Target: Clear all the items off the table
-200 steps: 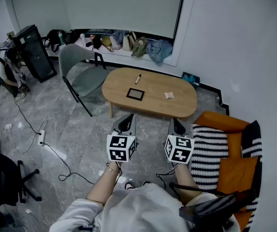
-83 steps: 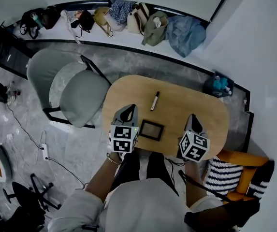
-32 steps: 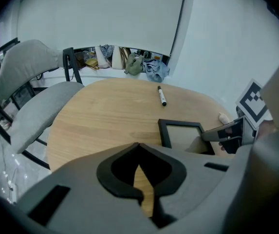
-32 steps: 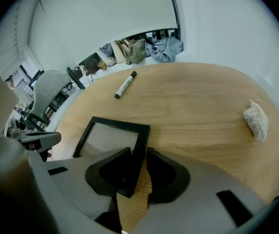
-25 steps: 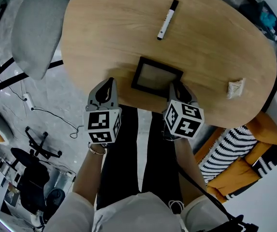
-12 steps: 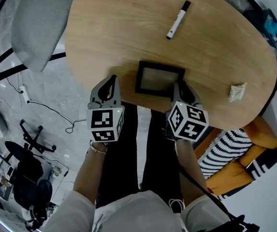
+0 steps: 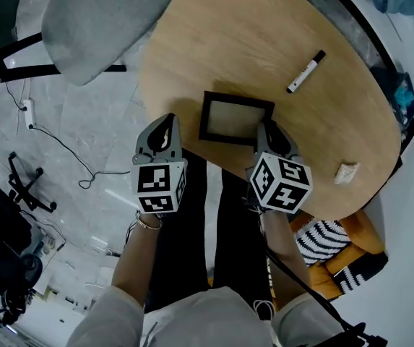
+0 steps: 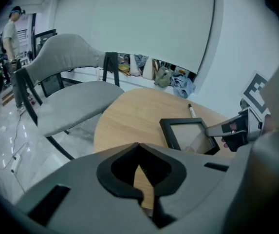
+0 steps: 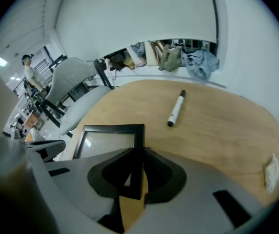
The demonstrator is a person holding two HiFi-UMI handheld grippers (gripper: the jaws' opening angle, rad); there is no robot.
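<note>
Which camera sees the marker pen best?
The right gripper view: the marker pen lies whole and large on the table, nothing covering it. The head view shows the marker pen whole too, but smaller. The left gripper view shows the marker pen tiny, beyond the picture frame.

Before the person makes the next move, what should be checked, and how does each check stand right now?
1. Right gripper has hold of the picture frame: ok. Its jaws have just been closing and now sit on the frame's right edge.
2. Left gripper is free: ok. Its jaws are together with nothing between them.
3. Frame is lifted off the table: cannot tell.
4. Marker and crumpled wad are clear of the frame: ok. Both lie apart from it.
5. Table is cleared: not ok. The marker and wad are still on it.
</note>
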